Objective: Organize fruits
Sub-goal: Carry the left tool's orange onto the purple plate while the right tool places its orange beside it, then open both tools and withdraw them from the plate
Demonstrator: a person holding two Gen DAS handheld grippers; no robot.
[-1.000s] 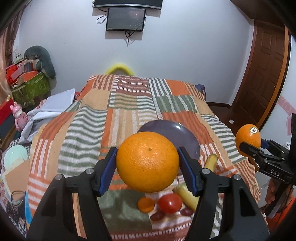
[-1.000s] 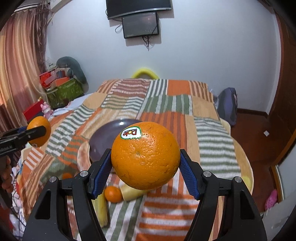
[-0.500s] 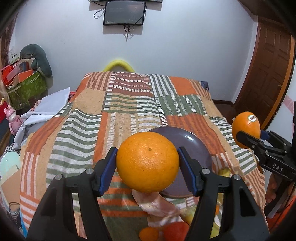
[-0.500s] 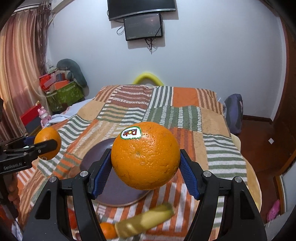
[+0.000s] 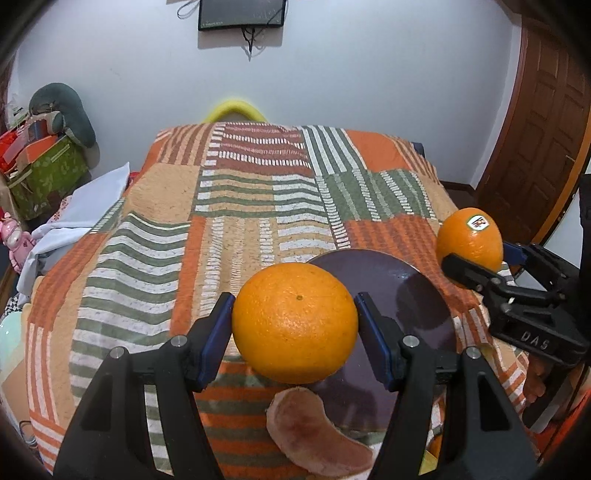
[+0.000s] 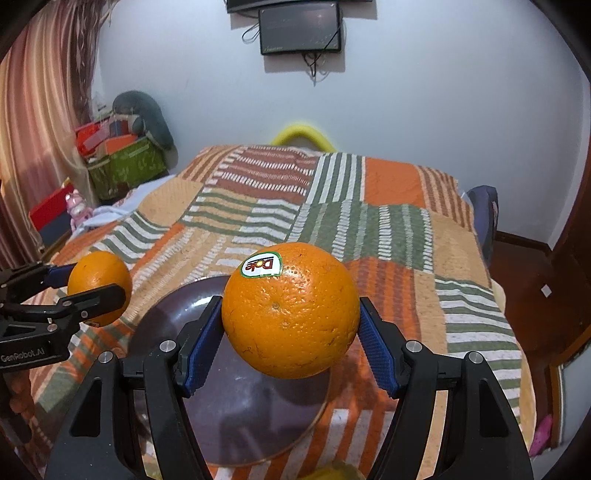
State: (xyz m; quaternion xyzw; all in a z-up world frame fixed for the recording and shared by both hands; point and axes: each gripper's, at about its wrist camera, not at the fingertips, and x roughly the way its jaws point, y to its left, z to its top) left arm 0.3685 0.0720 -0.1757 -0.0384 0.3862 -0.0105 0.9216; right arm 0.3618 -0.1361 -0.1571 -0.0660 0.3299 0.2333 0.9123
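Left wrist view: your left gripper (image 5: 294, 325) is clamped on a plain orange (image 5: 294, 323), its blue pads (image 5: 218, 341) pressed against both sides of the fruit. The orange hangs in the air over the near left edge of a dark purple plate (image 5: 417, 295), which lies on a patchwork bedspread (image 5: 236, 206) of orange, green and white stripes. A curved pink-brown piece (image 5: 314, 439), possibly a fruit slice or peel (the fisheye edge blurs it), lies on the cover just in front of the plate.

To your right in the same view, your right gripper (image 5: 476, 258) grips a second, stickered orange (image 5: 469, 242), held above the bedspread beside the plate's right rim.

Right wrist view: the stickered orange (image 6: 290, 310) fills the span between the right gripper's (image 6: 290, 314) pads (image 6: 376, 350), label uppermost and upside down. It is raised over the plate (image 6: 243, 417), near the far right part. The left gripper (image 6: 99, 291) enters from the left with the plain orange (image 6: 98, 280) held just beyond the plate's left rim.

Background: a wall-mounted screen (image 6: 300, 31), a green box (image 6: 125, 170) of clutter by the curtain (image 6: 33, 122), and a brown door (image 5: 543, 140).
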